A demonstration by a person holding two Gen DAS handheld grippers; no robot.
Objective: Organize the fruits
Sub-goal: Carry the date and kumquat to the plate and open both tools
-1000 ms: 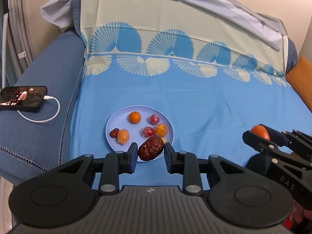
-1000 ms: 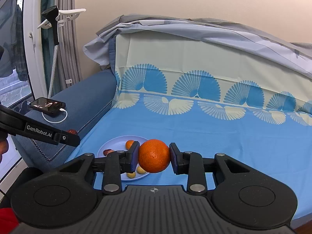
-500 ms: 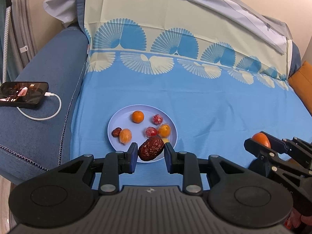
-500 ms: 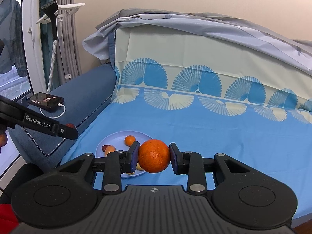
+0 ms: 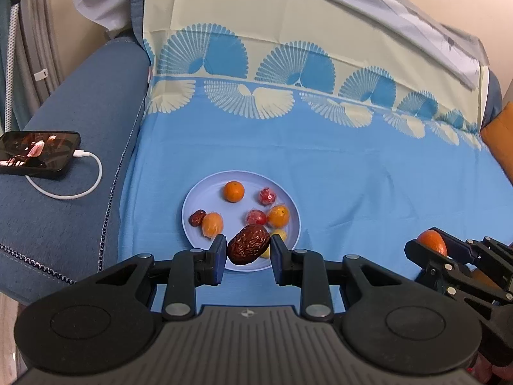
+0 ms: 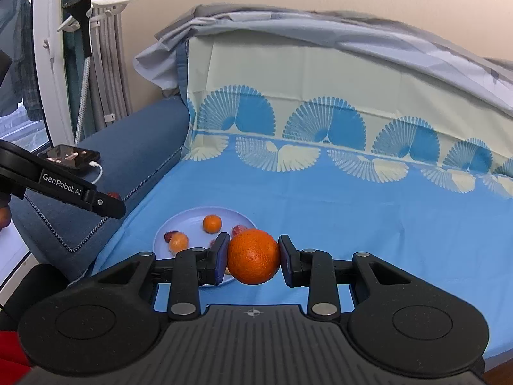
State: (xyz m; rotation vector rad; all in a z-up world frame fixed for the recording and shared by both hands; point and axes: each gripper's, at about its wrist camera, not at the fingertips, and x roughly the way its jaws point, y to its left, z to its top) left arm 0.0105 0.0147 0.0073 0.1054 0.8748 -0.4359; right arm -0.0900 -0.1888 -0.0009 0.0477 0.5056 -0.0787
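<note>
A pale blue plate (image 5: 198, 199) lies on the blue sheet and holds several small fruits, among them a small orange (image 5: 233, 191) and a small dark date (image 5: 197, 218). My left gripper (image 5: 248, 250) is shut on a large wrinkled red-brown date (image 5: 249, 247), just above the plate's near rim. My right gripper (image 6: 253, 253) is shut on a round orange (image 6: 253, 256), held above the sheet to the right of the plate (image 6: 192, 218). In the left wrist view the right gripper (image 5: 429, 247) shows at the far right with the orange (image 5: 433, 240).
A phone (image 5: 38, 154) on a white charging cable (image 5: 80, 192) rests on the dark blue sofa arm at the left. The patterned backrest cover (image 5: 288, 48) rises behind the plate. An orange cushion (image 5: 500, 141) sits at the right edge.
My left gripper has edged forward toward the plate with the date still in it. The right gripper has stayed nearly still with the orange. Both grips are unchanged.
</note>
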